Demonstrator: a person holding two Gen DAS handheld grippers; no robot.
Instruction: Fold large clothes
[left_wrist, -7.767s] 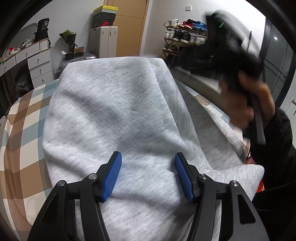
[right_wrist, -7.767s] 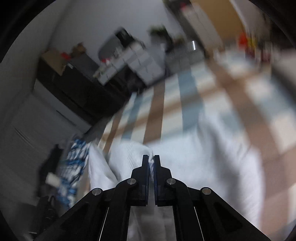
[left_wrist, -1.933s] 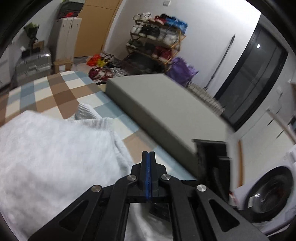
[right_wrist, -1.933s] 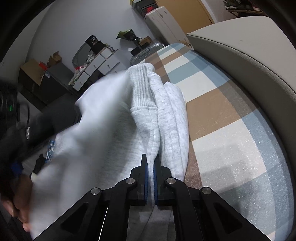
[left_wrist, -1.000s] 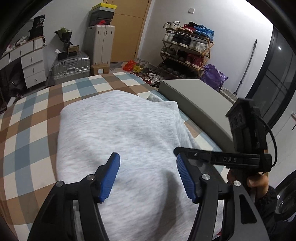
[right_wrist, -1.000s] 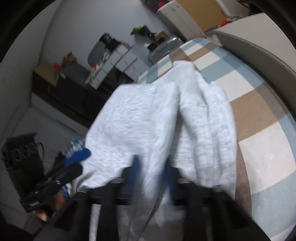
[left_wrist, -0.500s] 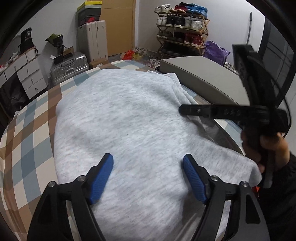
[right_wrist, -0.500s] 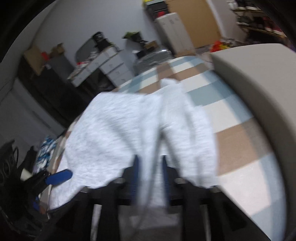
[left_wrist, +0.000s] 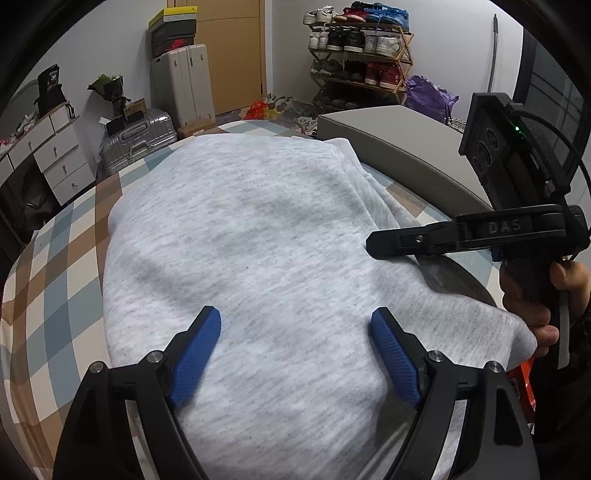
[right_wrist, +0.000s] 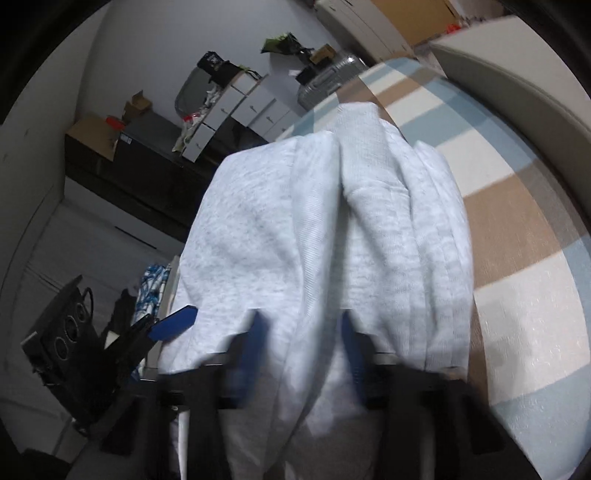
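Observation:
A light grey sweatshirt (left_wrist: 258, 229) lies folded on the checked bed cover (left_wrist: 55, 277). My left gripper (left_wrist: 295, 315) hovers over its near part. Its jaws are opening wide, with only the flat cloth below them and nothing pinched. My right gripper (left_wrist: 373, 245) comes in from the right, held in a hand (left_wrist: 532, 306), its tip at the garment's right edge. In the right wrist view the right gripper (right_wrist: 301, 317) is blurred and its jaws are closing. A raised fold of the sweatshirt (right_wrist: 258, 229) stands between its spread fingers. A left fingertip (right_wrist: 177, 321) shows at lower left.
A grey padded bed end (left_wrist: 388, 144) runs along the right of the cover. Beyond the bed stand suitcases (left_wrist: 136, 136), white drawers (left_wrist: 55, 158), a shoe rack (left_wrist: 358, 48) and a wooden door (left_wrist: 236, 55). Bare checked cover (right_wrist: 517, 258) lies right of the garment.
My left jaws have spread wider over the sweatshirt. My right gripper has sunk a little toward the garment's right edge, and its fingers stand further apart around the fold.

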